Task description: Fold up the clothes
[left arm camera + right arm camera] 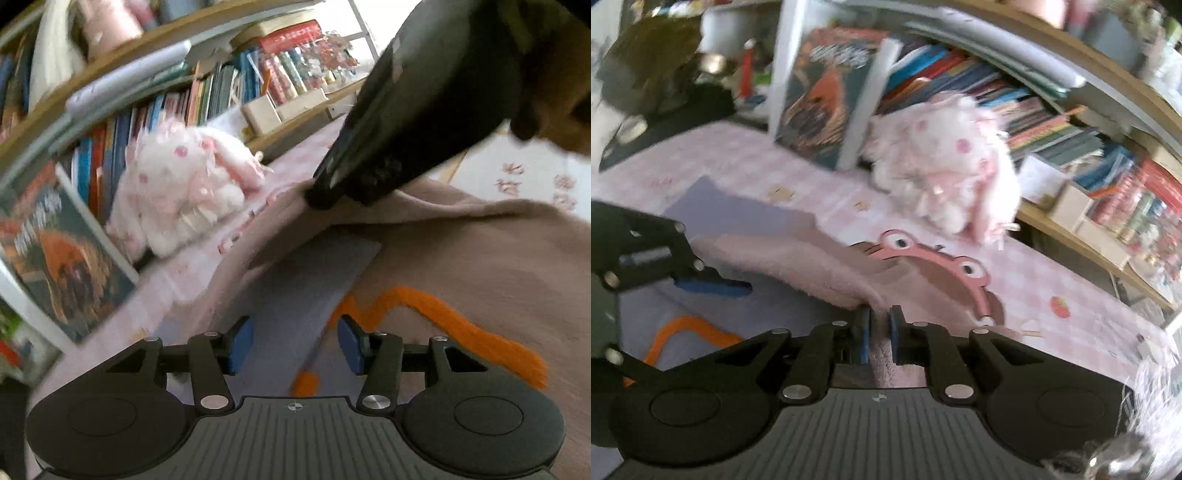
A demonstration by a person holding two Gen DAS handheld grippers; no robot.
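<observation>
- Right tool, nearest the camera, pinches a fold of the sweater.
- Left tool gapes partway, seemingly empty, over the sweater on the bench.
- Plush at one o'clock.

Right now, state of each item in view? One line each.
Left hand-held gripper: open, nothing between its pads.
Right hand-held gripper: shut on the sweater's edge.
Sweater: pinkish-brown, partly lifted at the pinched edge, not yet folded.
Plush toy: resting against the books.
Large book: upright, leaning on the shelf.
</observation>
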